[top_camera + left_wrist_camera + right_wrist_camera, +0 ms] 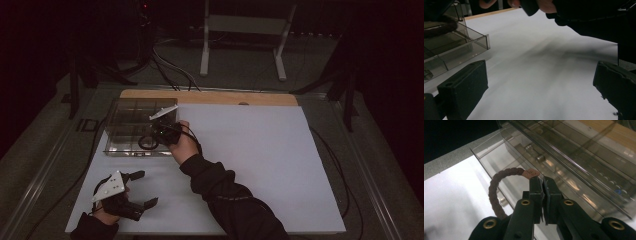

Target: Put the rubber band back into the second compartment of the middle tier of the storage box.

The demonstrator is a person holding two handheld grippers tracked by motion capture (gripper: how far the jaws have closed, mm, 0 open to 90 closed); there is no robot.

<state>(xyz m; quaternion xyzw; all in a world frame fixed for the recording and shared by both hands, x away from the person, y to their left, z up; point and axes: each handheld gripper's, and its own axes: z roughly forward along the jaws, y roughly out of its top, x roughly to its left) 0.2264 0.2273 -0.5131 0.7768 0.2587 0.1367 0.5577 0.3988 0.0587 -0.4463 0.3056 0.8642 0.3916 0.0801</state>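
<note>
Right gripper [543,181], jaws pinched on a fuzzy brown fabric ring [495,190], over the clear plastic box [579,162].

— What carries everything?
— A bench [260,165] with a white top and a bare wooden strip [210,97] along its far edge.
— And lying on it?
— A clear plastic compartment box [131,131], just ahead of the right jaws and beyond the left jaws.
</note>
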